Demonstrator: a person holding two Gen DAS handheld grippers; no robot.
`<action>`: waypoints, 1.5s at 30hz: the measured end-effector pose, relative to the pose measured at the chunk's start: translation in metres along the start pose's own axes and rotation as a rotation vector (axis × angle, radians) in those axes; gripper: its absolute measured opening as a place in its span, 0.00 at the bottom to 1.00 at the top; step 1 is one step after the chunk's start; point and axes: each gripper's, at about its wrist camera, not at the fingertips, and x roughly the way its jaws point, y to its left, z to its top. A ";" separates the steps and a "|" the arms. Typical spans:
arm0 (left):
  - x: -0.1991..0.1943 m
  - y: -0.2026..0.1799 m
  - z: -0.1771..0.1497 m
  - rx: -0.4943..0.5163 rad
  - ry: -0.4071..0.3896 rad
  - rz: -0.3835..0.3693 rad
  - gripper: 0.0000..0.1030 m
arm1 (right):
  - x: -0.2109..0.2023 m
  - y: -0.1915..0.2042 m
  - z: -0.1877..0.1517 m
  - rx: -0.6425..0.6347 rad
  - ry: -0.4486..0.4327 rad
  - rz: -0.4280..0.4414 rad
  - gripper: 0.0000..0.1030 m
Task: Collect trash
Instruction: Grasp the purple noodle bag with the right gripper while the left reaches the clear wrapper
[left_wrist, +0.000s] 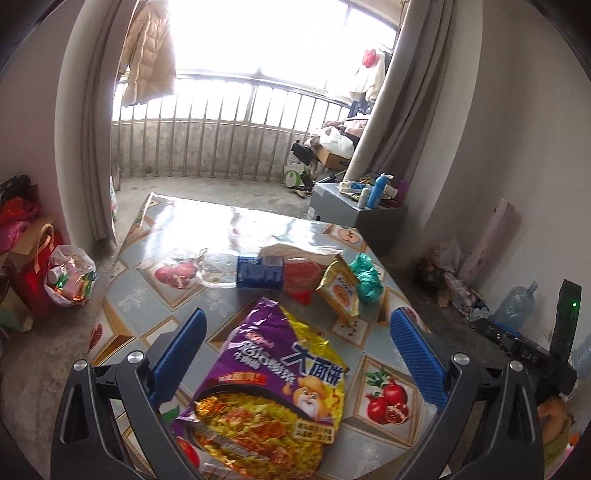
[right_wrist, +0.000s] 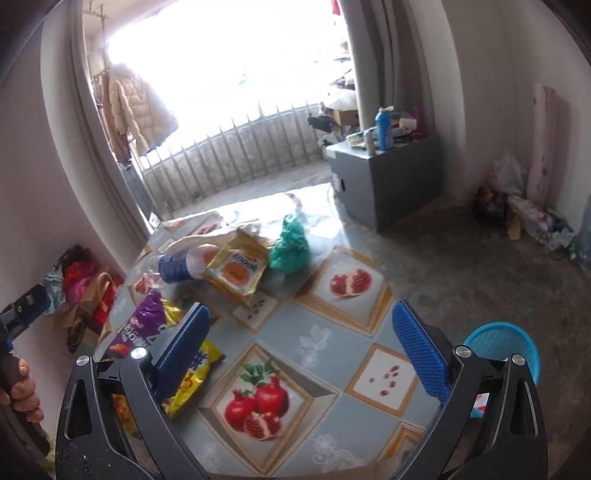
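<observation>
Your left gripper (left_wrist: 295, 354) and right gripper (right_wrist: 301, 356) both gaped empty, so the slick noodle wrapper (left_wrist: 273, 384) risked sliding off the glossy table (left_wrist: 177, 221).

Bare tablecloth (right_wrist: 314, 343) ahead of right gripper (right_wrist: 301, 341) — trash crowds left, noodle wrapper (left_wrist: 273, 384) perhaps under left gripper (left_wrist: 295, 339)

Purple-yellow noodle packet (left_wrist: 273, 384), green bag (left_wrist: 365, 277), blue basket (right_wrist: 506, 347), pomegranate-patterned tablecloth (right_wrist: 332, 332).

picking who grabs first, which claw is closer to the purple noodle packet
Left. The left claw is open with the purple noodle packet lying between its fingers. The right claw is open over bare table, the packet off beyond its left finger.
</observation>
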 end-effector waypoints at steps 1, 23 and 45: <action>-0.001 0.007 -0.004 -0.006 0.002 0.007 0.95 | 0.006 0.004 -0.001 0.004 0.022 0.030 0.92; 0.090 0.074 -0.078 -0.147 0.307 0.008 0.26 | 0.124 0.076 -0.094 0.222 0.634 0.503 0.42; 0.086 -0.004 -0.093 -0.049 0.309 -0.136 0.22 | 0.079 -0.005 -0.066 0.316 0.446 0.333 0.14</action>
